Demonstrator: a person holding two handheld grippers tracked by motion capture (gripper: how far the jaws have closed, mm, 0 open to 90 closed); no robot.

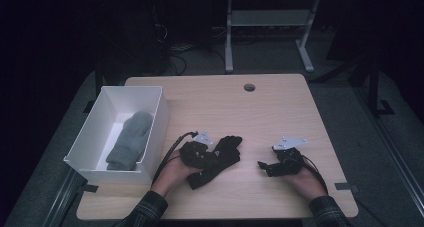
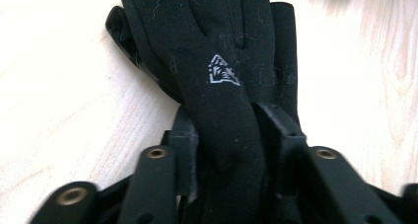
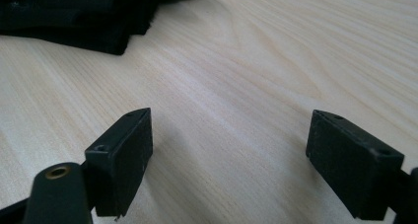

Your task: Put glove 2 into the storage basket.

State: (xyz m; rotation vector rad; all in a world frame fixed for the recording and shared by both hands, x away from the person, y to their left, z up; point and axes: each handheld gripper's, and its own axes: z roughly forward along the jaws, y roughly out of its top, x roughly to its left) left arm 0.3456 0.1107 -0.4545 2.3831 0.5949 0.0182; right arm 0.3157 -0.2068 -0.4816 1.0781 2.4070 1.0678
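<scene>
A black glove [image 1: 227, 149] with a small white logo lies on the wooden table [image 1: 270, 112], fingers pointing away. My left gripper [image 1: 211, 159] is shut on it. In the left gripper view the two jaws pinch the glove [image 2: 222, 46] at its narrow wrist part, and the left gripper [image 2: 226, 128] bunches the cloth between its pads. My right gripper [image 1: 262, 167] rests low over the table to the right of the glove, open, with bare wood between its jaws. The right gripper [image 3: 229, 155] view shows the glove's dark edge [image 3: 74, 21] farther off at the upper left.
A white open box [image 1: 161, 117] stands at the table's left edge with a grey mitten [image 1: 130, 137] lying inside it. A round cable hole [image 1: 249, 87] sits near the table's far edge. Beyond the table stands a metal frame [image 1: 270, 22] on the dark floor.
</scene>
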